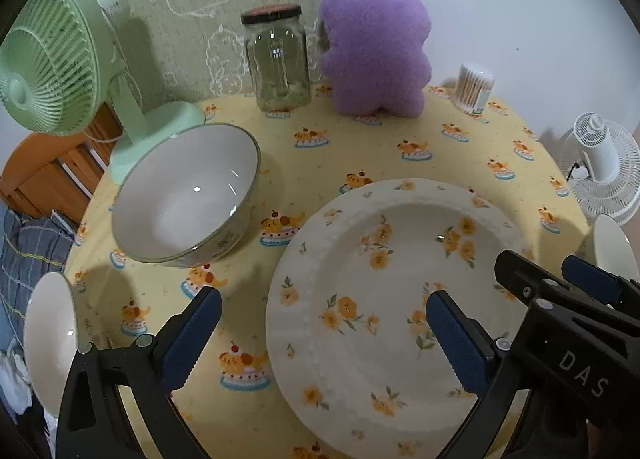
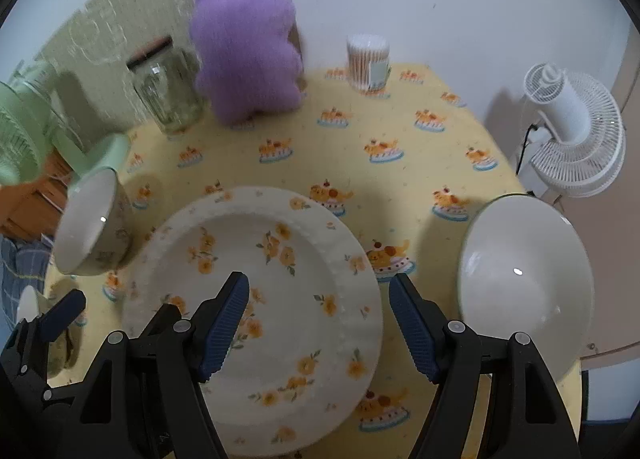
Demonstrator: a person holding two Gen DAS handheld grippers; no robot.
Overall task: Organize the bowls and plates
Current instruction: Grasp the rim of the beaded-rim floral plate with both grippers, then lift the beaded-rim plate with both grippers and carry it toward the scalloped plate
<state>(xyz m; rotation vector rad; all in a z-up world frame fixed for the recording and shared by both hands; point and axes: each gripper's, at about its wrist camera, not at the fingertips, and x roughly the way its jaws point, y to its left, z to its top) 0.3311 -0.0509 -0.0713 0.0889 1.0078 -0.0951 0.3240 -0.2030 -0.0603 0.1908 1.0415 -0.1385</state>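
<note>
A white plate with orange flowers [image 1: 384, 299] lies on the yellow tablecloth; it also shows in the right wrist view [image 2: 256, 299]. A white bowl with a green rim [image 1: 184, 195] stands left of it, seen again in the right wrist view [image 2: 92, 223]. A second white bowl [image 2: 524, 275] stands right of the plate. A third bowl [image 1: 50, 335] is at the table's near left edge. My left gripper [image 1: 320, 339] is open above the plate's left rim. My right gripper [image 2: 320, 323] is open above the plate's right rim; it also shows in the left wrist view [image 1: 560, 271].
A glass jar [image 1: 276, 59], a purple plush toy [image 1: 376, 39] and a cotton swab box [image 1: 474, 87] stand at the back of the table. A green fan [image 1: 52, 59] stands at the back left. A white fan [image 2: 576, 131] stands off the table's right side.
</note>
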